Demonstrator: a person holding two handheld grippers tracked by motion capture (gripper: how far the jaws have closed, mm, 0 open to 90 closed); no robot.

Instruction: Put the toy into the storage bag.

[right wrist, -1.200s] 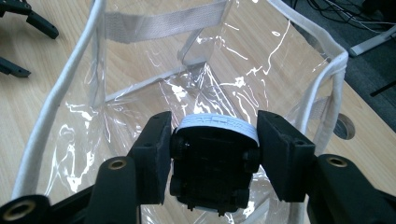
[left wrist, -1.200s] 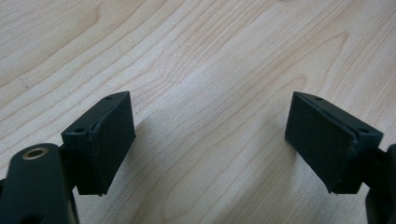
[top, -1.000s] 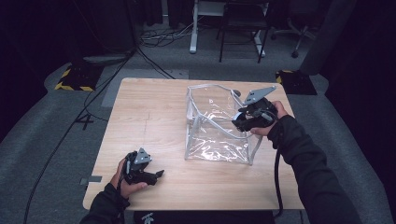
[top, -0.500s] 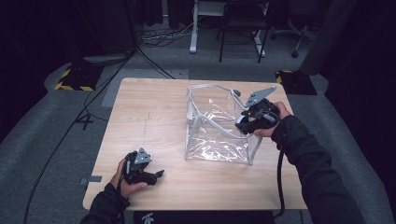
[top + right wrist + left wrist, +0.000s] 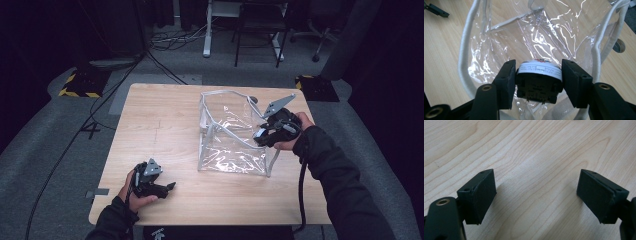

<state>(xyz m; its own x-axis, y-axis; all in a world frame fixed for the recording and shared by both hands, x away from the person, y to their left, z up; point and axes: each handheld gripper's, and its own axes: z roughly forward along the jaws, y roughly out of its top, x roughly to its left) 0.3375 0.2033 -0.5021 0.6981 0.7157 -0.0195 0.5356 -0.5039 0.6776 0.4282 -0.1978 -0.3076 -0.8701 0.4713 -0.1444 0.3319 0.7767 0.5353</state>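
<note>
Two claws at one desk [image 5: 165,125] — right claw [image 5: 538,76] clamps a small black, white-labelled round device directly above the mouth of the clear, white-trimmed plastic bag [image 5: 231,137]; left claw [image 5: 536,195] rests open and empty, well apart.

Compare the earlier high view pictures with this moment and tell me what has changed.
Nothing visibly changed. The right gripper stays shut on the round black object with a white label over the clear bag, and the left gripper rests open on the table.
</note>
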